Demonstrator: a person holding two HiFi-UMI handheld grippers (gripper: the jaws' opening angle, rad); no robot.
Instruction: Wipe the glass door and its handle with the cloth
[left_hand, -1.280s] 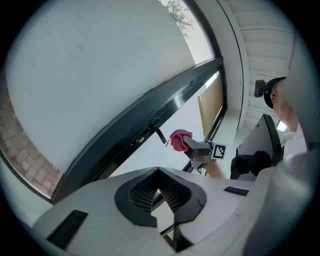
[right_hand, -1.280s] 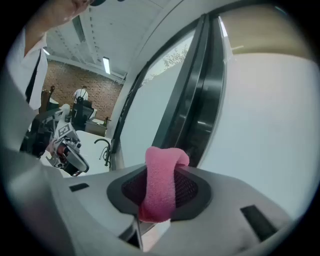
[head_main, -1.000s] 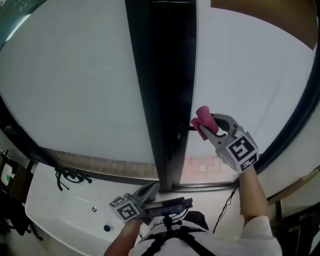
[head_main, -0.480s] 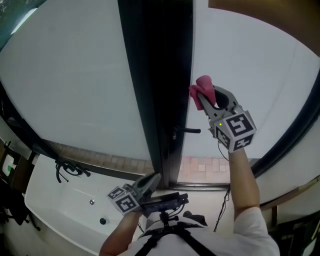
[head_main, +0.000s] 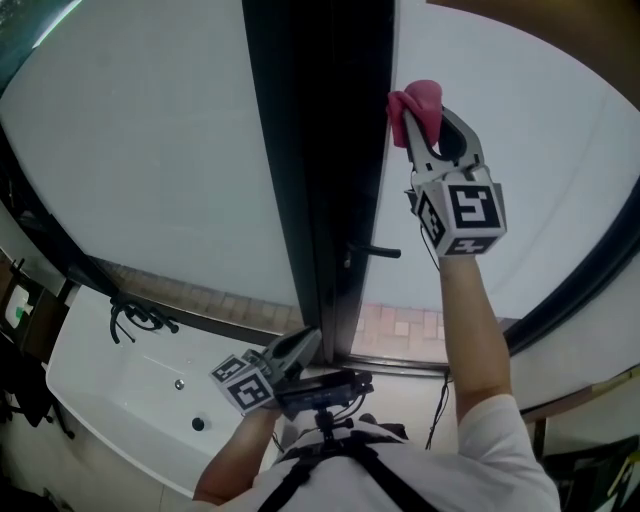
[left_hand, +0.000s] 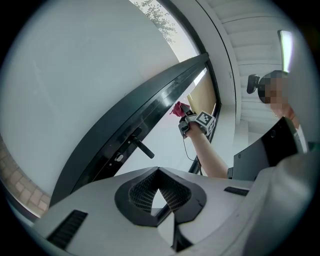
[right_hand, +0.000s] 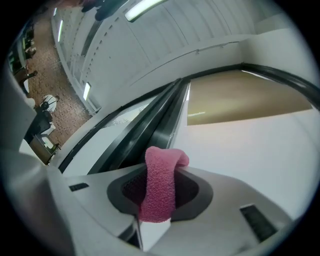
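A frosted glass door (head_main: 500, 130) fills the right of the head view, beside a dark vertical frame (head_main: 320, 150). Its black lever handle (head_main: 375, 251) sticks out at mid height. My right gripper (head_main: 415, 115) is raised well above the handle and is shut on a folded pink cloth (head_main: 417, 101), which presses the glass at the frame's edge. The cloth (right_hand: 161, 182) stands between the jaws in the right gripper view. My left gripper (head_main: 300, 352) hangs low near my body, shut and holding nothing. The left gripper view shows the handle (left_hand: 140, 147) and the cloth (left_hand: 178, 108) far off.
A second frosted pane (head_main: 130, 150) lies left of the frame. A white counter (head_main: 130, 390) with a tangled black cable (head_main: 135, 325) runs at lower left. A black device (head_main: 320, 385) is mounted on my chest. Brick paving (head_main: 400, 325) shows under the door.
My right gripper has carried the pink cloth upward along the door's edge, from handle height to well above it. The left gripper has stayed low.
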